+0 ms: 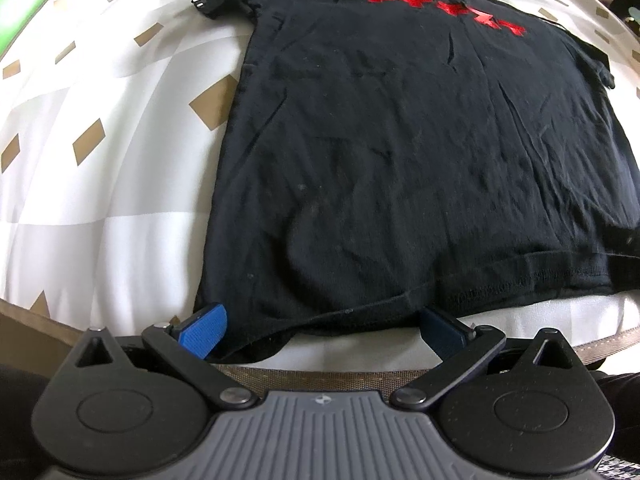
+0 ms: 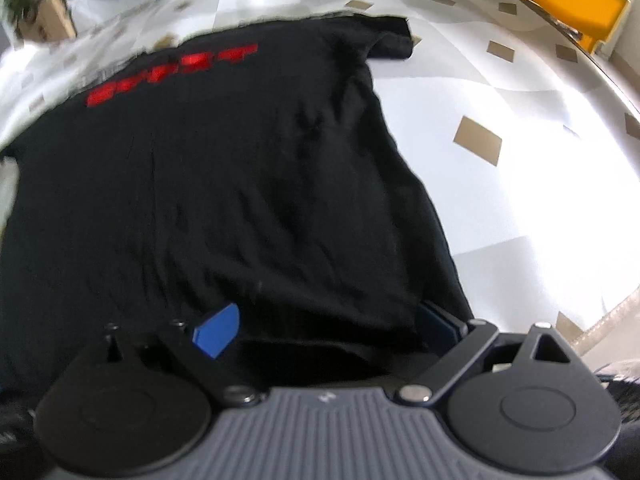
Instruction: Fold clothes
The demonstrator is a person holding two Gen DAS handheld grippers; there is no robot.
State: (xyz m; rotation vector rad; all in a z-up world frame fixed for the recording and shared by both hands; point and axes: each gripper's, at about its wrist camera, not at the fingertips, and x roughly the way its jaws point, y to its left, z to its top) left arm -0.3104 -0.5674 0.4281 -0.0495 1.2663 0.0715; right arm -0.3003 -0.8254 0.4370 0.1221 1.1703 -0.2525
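Black T-shirt (image 1: 400, 160) lies flat and spread out on a white bedcover (image 1: 100, 200) patterned with tan diamonds. In the left wrist view it fills the centre and right of the frame; red lettering (image 1: 440, 10) sits near the top edge, one short sleeve (image 1: 224, 2) points to the upper left, and the stitched hem (image 1: 520, 280) runs along the lower right. Fabric shows shallow wrinkles over the whole body.

Left gripper (image 1: 320, 332) is at the bottom centre of its frame, at the near hem. Its blue fingers (image 1: 204, 330) stand wide apart, one at either side of a stretch of hem, with cloth lying between them; not clamped on anything.

Right wrist view is motion-blurred. The shirt (image 2: 220, 200) takes the centre and left, red lettering (image 2: 168, 76) at upper left, a sleeve (image 2: 392, 40) toward the top centre. Right gripper (image 2: 332, 330) sits at bottom centre over the near edge of the shirt, jaws spread wide, one blue finger (image 2: 218, 330) visible against black cloth; no pinch on the fabric that I can make out.

Bare bedcover (image 2: 520, 160) fills the right of that frame, strongly lit. A yellow object (image 2: 568, 0) at upper right, beyond the bed edge.
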